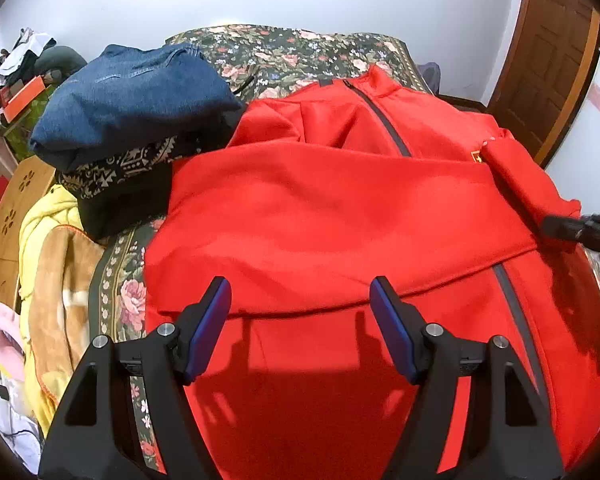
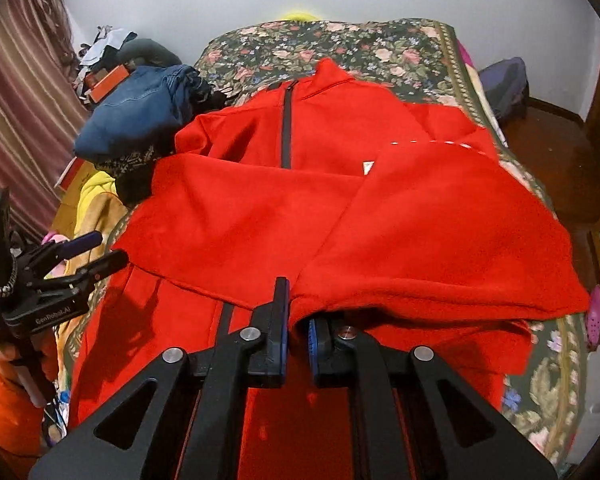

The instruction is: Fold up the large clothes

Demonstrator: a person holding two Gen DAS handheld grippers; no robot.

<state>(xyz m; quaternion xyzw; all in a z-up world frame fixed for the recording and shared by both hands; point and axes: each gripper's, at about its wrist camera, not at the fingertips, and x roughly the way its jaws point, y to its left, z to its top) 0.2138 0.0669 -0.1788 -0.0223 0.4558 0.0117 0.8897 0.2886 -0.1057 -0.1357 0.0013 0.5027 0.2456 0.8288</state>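
A large red fleece jacket with a dark grey front zip lies spread on the bed with the dark floral cover, collar toward the far wall, both sleeves folded across its chest. The right gripper has its jaws nearly closed, pinching the cuff edge of the red sleeve that crosses the jacket's near half. The left gripper hovers over the jacket's lower front, jaws wide apart and holding nothing; white lettering on its body reads "GenRobot.AI". Just left of the jacket sits a folded blue denim garment atop a black patterned cloth.
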